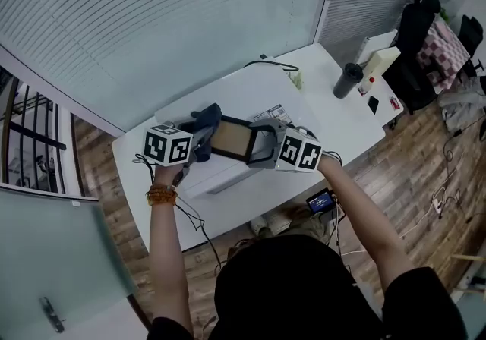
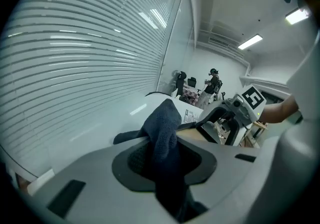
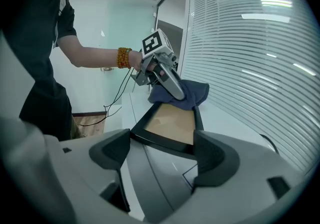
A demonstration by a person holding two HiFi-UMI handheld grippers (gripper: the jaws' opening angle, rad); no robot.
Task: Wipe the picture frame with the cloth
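A black picture frame (image 1: 231, 140) with a tan panel lies on the white table (image 1: 250, 88) between my two grippers. My left gripper (image 1: 203, 136) is shut on a dark blue cloth (image 1: 206, 114), and the cloth rests on the frame's far left end. In the left gripper view the cloth (image 2: 162, 128) bunches up between the jaws of that gripper (image 2: 162, 160). My right gripper (image 3: 162, 150) stands wide open, with the near edge of the frame (image 3: 172, 120) lying between its jaws. Past it, the cloth (image 3: 190, 90) covers the frame's far end.
A printed sheet (image 1: 272, 113) lies just beyond the frame. A black cable (image 1: 269, 64) and a dark bottle (image 1: 348, 79) sit toward the table's far right. Slatted blinds run behind the table. A chair with clothes (image 1: 425, 42) stands at the right.
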